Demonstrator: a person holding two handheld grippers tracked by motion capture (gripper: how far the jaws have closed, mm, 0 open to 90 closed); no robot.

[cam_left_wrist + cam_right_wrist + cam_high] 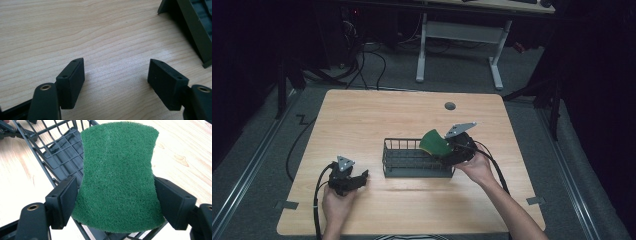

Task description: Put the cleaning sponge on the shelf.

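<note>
**Scouring pad held over basket's right end; left gripper idle on surface**

Forearms and hands enter from the bottom edge of the high view, one to each gripper.

1. Surface: light wood-grain top, rectangular, with a round grommet hole near the far edge. Beyond it, on the floor, stands a white-legged desk frame amid loose cables.

2. Basket: dark wire construction, rectangular, standing upright near the middle of the surface, long side facing the person. The right gripper view looks down through its mesh wall to a solid dark floor panel. One corner of it shows at the upper right of the left gripper view.

3. Right gripper: held in the right hand at the basket's right end, grey plate uppermost and tilted. Its fingers pinch the green scouring pad from both sides; the pad bows slightly between them.

4. Green scouring pad: clear of the surface, raised above the right end of the basket and overlapping its rim in the high view. Whether it touches the wire cannot be told. Fibrous texture, waisted where it is gripped.

5. Left gripper: held in the left hand low over the surface, left of the basket and apart from it. Its fingers stand spread wide, bare wood between them, gripping nothing.
</note>
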